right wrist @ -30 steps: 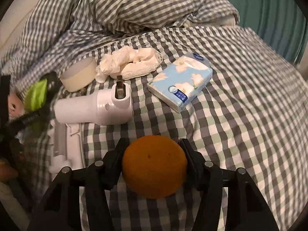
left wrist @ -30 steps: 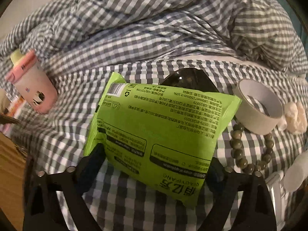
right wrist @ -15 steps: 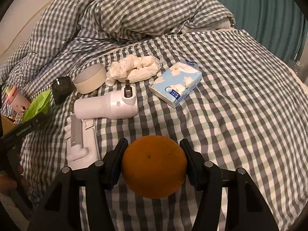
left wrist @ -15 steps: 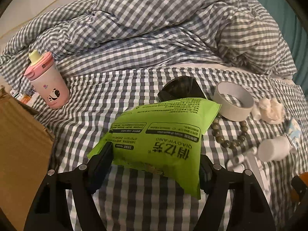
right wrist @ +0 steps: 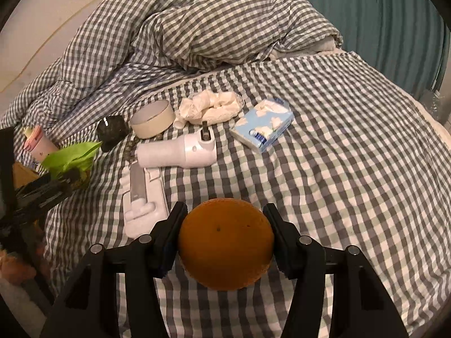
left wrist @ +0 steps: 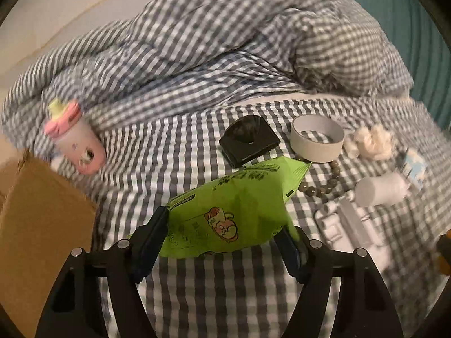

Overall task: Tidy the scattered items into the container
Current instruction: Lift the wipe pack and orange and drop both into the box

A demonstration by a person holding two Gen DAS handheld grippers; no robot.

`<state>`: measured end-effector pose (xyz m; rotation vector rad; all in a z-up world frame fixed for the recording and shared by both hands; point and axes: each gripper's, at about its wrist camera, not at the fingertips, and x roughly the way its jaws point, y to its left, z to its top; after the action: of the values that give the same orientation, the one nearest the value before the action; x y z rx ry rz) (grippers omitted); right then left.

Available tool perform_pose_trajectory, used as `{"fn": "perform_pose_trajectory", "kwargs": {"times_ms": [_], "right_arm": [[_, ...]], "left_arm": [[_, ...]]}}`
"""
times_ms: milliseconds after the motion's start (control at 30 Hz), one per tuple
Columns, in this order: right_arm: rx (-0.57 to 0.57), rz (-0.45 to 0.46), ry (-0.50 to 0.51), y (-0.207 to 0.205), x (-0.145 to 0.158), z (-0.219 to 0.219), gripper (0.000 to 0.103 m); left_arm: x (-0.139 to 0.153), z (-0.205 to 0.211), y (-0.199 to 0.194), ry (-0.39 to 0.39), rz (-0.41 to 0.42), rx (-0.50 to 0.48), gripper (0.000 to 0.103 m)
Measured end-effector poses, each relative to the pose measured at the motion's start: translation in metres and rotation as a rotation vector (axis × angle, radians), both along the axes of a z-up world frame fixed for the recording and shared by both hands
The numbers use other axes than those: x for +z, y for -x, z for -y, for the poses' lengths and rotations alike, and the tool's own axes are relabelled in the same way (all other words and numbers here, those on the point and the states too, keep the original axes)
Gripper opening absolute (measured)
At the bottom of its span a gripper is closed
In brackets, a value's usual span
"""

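The cardboard box (left wrist: 42,225) sits at the left edge of the left wrist view, beside the bed, and only its closed-looking brown side and top corner show, so what lies inside it cannot be told. The green snack packet (left wrist: 234,214) is up off the bed, a puffy bright-green pouch with a small cartoon animal printed on it and one crimped end pointing away toward the far items. The left gripper (left wrist: 225,236) has it pinched across its near end; its jaws have just been closing, and both pads now press into the packet's sides. Over on the other side, the orange (right wrist: 225,242) is round, dull-skinned and clear of the bed, clamped between the jaws of the right gripper (right wrist: 225,233) at about half their spread, pads tight on either side. Beneath both, the checked bed (right wrist: 352,169) carries the rest: a black case (left wrist: 249,139) just beyond the packet, a tape roll (left wrist: 317,138) next to it, a bead bracelet (left wrist: 321,186), a white bottle (right wrist: 177,153), a blue tissue pack (right wrist: 265,126), and a pink cup (left wrist: 74,136) lying close to the box.
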<state>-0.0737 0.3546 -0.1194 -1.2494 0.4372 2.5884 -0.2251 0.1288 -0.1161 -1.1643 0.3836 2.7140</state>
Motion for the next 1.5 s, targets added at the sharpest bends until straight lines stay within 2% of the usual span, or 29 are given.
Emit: {"fn": "perform_pose_trajectory", "kwargs": {"times_ms": [100, 167, 233, 300, 333, 500, 600, 800, 1033, 1233, 1367, 1500], "right_arm": [[0.002, 0.01, 0.017, 0.0, -0.004, -0.003, 0.056], [-0.004, 0.012, 0.021, 0.0, -0.005, -0.007, 0.056], [-0.011, 0.014, 0.024, 0.002, -0.006, -0.01, 0.056], [-0.015, 0.022, 0.03, 0.004, -0.009, -0.014, 0.056], [-0.019, 0.025, 0.032, 0.004, -0.01, -0.015, 0.056], [-0.014, 0.015, 0.031, 0.003, -0.005, -0.016, 0.056], [-0.001, -0.001, 0.014, 0.001, 0.005, -0.007, 0.056], [0.044, -0.035, -0.008, -0.006, 0.026, 0.019, 0.056], [0.11, -0.087, -0.036, -0.029, 0.06, 0.061, 0.056], [0.159, -0.138, -0.077, -0.05, 0.097, 0.101, 0.056], [0.211, -0.154, -0.084, -0.053, 0.114, 0.137, 0.056], [0.295, -0.177, -0.087, -0.05, 0.131, 0.186, 0.056]], "left_arm": [[-0.01, -0.012, 0.012, 0.041, 0.01, -0.035, 0.085], [-0.019, -0.022, 0.02, 0.097, 0.017, -0.041, 0.093], [-0.031, -0.034, 0.026, 0.15, 0.019, -0.061, 0.093], [-0.038, -0.039, 0.026, 0.184, 0.004, -0.063, 0.085], [-0.038, -0.041, 0.024, 0.182, 0.006, -0.072, 0.069], [-0.023, -0.03, 0.02, 0.113, 0.049, -0.018, 0.063], [-0.002, -0.017, 0.005, 0.025, 0.065, -0.002, 0.06], [0.045, 0.003, -0.037, -0.034, 0.038, 0.014, 0.041], [0.067, 0.035, -0.07, -0.088, 0.055, 0.014, 0.038], [0.111, 0.068, -0.108, -0.161, -0.017, 0.021, 0.038], [0.141, 0.106, -0.124, -0.195, -0.054, 0.048, 0.038], [0.158, 0.158, -0.132, -0.209, -0.074, 0.107, 0.038]]}}
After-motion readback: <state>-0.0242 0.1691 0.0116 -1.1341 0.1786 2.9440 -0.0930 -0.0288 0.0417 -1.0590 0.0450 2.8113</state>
